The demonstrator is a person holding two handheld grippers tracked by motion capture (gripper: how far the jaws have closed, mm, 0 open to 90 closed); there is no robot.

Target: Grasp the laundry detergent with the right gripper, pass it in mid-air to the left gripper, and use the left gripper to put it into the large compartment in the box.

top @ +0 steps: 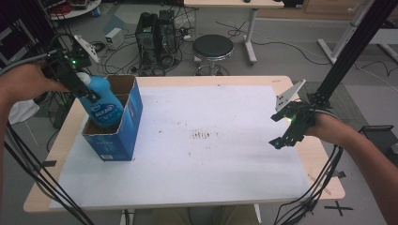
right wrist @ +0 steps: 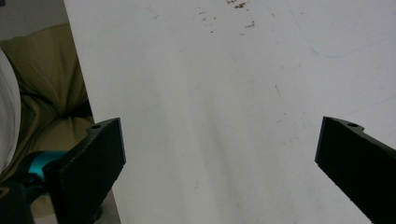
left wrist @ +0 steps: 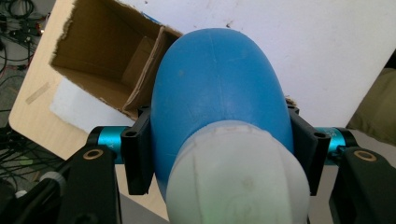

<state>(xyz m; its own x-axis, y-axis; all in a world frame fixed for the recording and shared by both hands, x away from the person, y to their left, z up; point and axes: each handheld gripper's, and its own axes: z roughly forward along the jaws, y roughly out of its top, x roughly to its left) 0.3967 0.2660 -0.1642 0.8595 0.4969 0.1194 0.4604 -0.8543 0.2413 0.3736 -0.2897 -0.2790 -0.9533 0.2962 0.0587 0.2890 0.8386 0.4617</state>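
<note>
Bottle going into box, left side.
Left claw is clamped on the blue bottle, long axis tilted, base already inside the near compartment of the blue cardboard box at the bench's left edge. The bottle needs to drop straight down, and there's little slack to the divider. Right claw sits jaws apart, empty, near the right edge, with open white sheet between.

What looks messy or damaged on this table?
Brown specks stain the middle of the white sheet. The blue box has a ragged, torn top edge. The blue bottle hangs tilted, partly inside it.
</note>
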